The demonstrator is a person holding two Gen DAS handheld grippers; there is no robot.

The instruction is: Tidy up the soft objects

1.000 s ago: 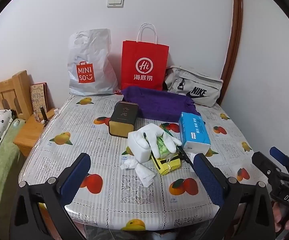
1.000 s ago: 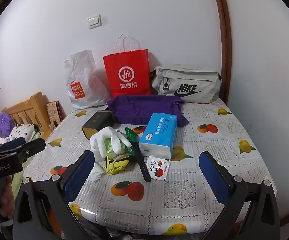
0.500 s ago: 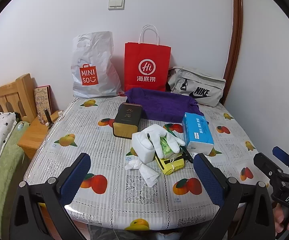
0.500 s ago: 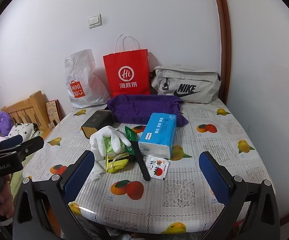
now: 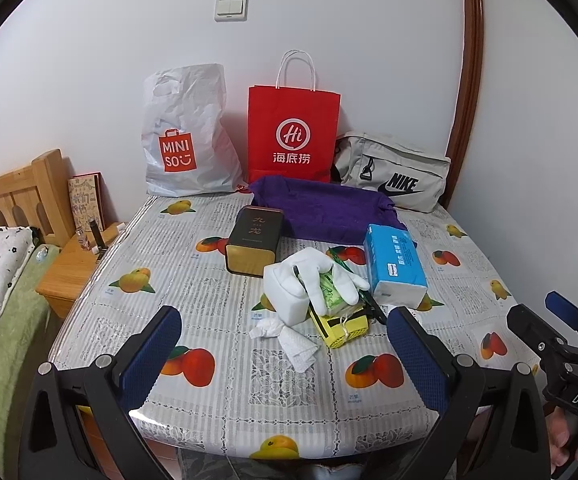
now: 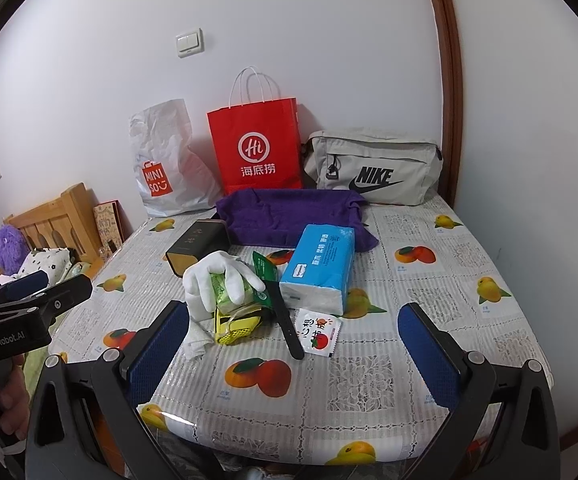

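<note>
Both your claws, left claw [image 5: 283,354] and right claw [image 6: 293,346], are spread wide and empty above the worktop [image 5: 217,376] near edge. Mid-worktop: one white glove [image 5: 321,276], one crumpled tissue [image 5: 289,336], one blue tissue pack [image 5: 395,264]; behind, one purple towel [image 5: 325,210] and three bags.

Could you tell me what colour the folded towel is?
The towel is purple, clearest in the right wrist view.

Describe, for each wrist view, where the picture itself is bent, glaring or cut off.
Left wrist view: the fisheye bows the brown door frame, black corners ring the picture, and a small glare sits on the tablecloth edge near the left gripper. Right wrist view: same bowing and dark corners, glare by the right gripper; both stay sharp.
</note>
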